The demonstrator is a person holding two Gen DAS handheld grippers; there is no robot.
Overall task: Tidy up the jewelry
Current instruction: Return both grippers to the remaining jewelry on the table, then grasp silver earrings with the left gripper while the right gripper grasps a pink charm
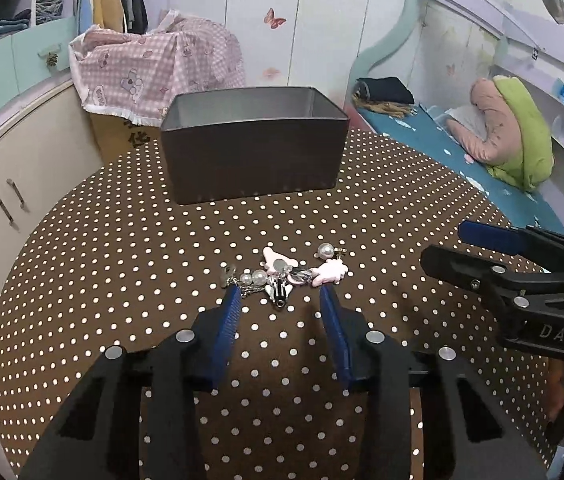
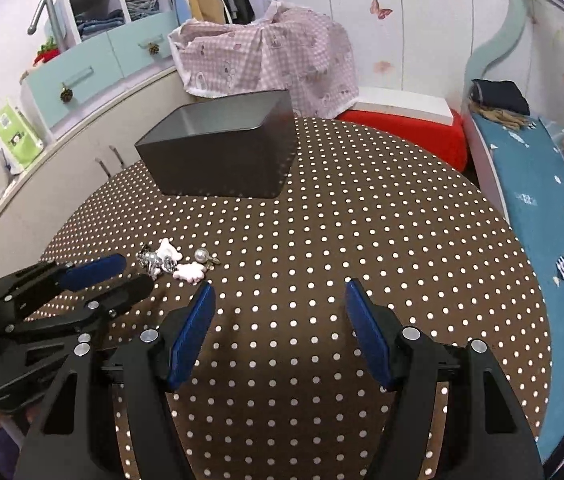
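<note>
A small heap of jewelry with pearls, pink charms and a silver chain lies on the brown polka-dot table. My left gripper is open, its blue fingertips on either side of the heap's near edge. A dark grey open box stands beyond it at the table's far side. My right gripper is open and empty, over bare cloth to the right of the jewelry. The box also shows in the right wrist view. A single pearl earring lies at the heap's right.
A pink checked cloth bundle sits behind the table. White cabinets stand at the left, a bed with a blue sheet at the right. A red stool with a white top stands past the table's far edge.
</note>
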